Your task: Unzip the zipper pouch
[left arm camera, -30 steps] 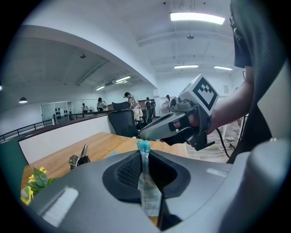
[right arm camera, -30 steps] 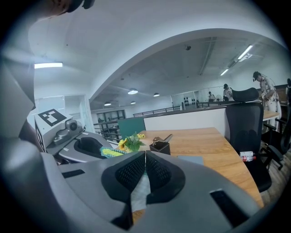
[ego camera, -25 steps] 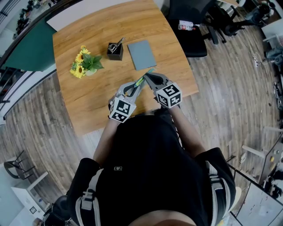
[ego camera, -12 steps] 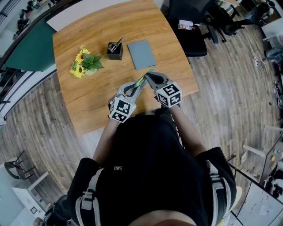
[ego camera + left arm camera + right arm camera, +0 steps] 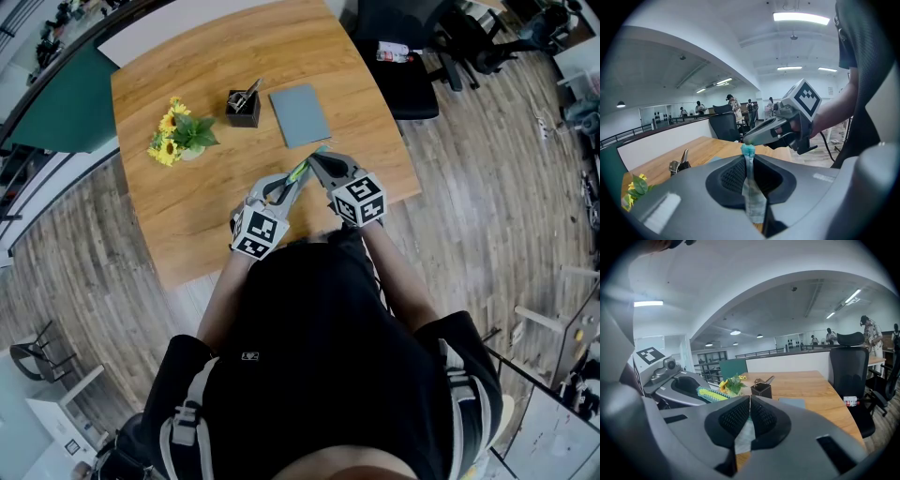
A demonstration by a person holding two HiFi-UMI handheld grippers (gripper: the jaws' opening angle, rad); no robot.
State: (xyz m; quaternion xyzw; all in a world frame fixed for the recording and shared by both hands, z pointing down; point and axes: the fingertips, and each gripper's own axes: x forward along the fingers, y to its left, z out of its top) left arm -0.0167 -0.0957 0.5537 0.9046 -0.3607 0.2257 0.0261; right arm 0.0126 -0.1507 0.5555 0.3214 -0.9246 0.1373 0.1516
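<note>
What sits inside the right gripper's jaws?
A thin pale strip of the zipper pouch, pinched by the right gripper. Whether it is the pull tab is covered by the jaws.

A wooden surface (image 5: 187,206) carries a small bunch of sunflowers (image 5: 176,136) near its left edge. A black desk organiser (image 5: 244,109) sits to their right, with a flat grey-blue pad (image 5: 300,115) just beside it. A black office chair (image 5: 405,66) stands by the far right corner on the plank floor (image 5: 487,206).
</note>
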